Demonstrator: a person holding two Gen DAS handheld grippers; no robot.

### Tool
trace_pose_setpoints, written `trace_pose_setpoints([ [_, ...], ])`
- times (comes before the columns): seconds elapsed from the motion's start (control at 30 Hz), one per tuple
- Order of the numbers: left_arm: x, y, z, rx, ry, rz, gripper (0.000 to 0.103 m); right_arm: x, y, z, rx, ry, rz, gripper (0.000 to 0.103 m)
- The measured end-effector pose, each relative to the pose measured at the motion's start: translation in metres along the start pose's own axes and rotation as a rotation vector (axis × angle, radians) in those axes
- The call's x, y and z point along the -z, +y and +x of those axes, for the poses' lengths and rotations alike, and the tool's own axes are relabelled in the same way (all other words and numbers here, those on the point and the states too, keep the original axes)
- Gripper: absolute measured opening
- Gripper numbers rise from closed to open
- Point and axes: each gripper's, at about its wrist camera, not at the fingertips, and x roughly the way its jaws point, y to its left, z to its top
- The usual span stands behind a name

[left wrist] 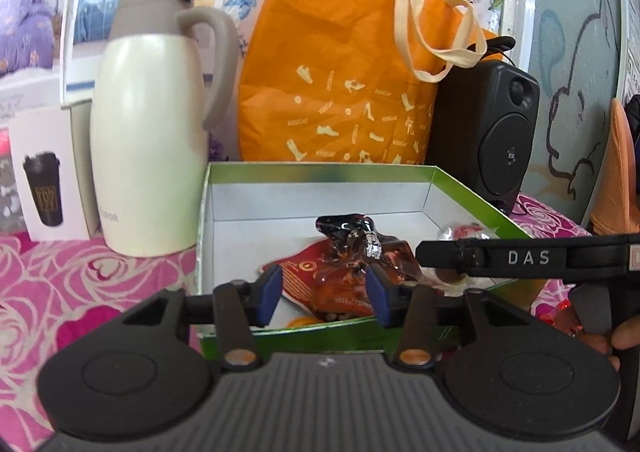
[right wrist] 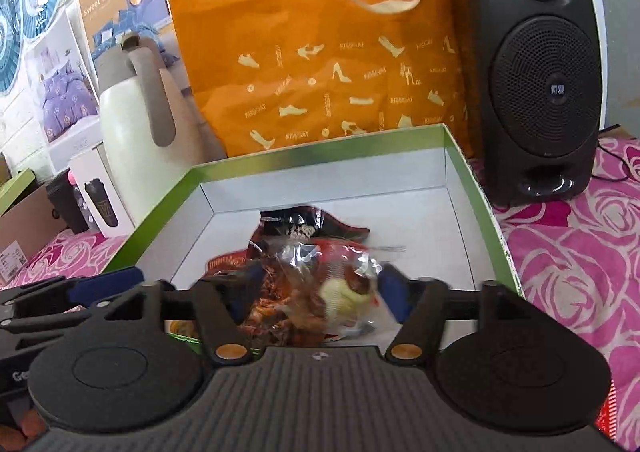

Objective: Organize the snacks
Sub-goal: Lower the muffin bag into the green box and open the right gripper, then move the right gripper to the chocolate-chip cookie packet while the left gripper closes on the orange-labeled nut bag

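Observation:
A green-rimmed white box (left wrist: 320,171) sits on the pink cloth and holds snack packets. My left gripper (left wrist: 324,294) is over its near edge, jaws open around a red and dark snack packet (left wrist: 340,272) without clearly pinching it. My right gripper (right wrist: 320,292) hangs over the same box (right wrist: 472,179), jaws apart, with a clear packet holding a yellow-green and brown sweet (right wrist: 344,288) between them, blurred. Red packets (right wrist: 280,264) lie under it. The right gripper's arm crosses the left wrist view at right (left wrist: 520,258).
Behind the box stand a cream thermos jug (left wrist: 148,147), an orange tote bag (left wrist: 344,63) and a black speaker (left wrist: 492,135). A white cup carton (left wrist: 48,179) is at left. A red wrapper (left wrist: 560,320) lies on the cloth right of the box.

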Motion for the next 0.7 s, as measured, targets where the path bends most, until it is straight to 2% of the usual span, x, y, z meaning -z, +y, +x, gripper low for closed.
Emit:
trace_pose_setpoints([
  [0.17, -0.001, 0.004, -0.039, -0.052, -0.06, 0.025, 0.053, -0.004, -0.009, -0.016, -0.039, -0.014, 0.057, 0.103],
  [0.3, 0.013, 0.012, -0.076, -0.097, -0.077, 0.027, 0.057, -0.002, -0.024, -0.051, -0.09, -0.034, 0.134, 0.103],
  [0.37, 0.022, 0.015, -0.086, -0.101, -0.062, 0.019, 0.057, 0.007, -0.029, -0.074, -0.118, -0.042, 0.144, 0.103],
  [0.53, 0.041, 0.009, -0.094, -0.131, 0.007, 0.022, 0.058, 0.052, -0.021, -0.125, -0.121, 0.023, 0.081, 0.103],
  [0.7, 0.058, -0.005, -0.095, -0.131, 0.087, 0.043, 0.059, 0.09, -0.007, -0.151, -0.099, 0.077, -0.043, 0.103],
])
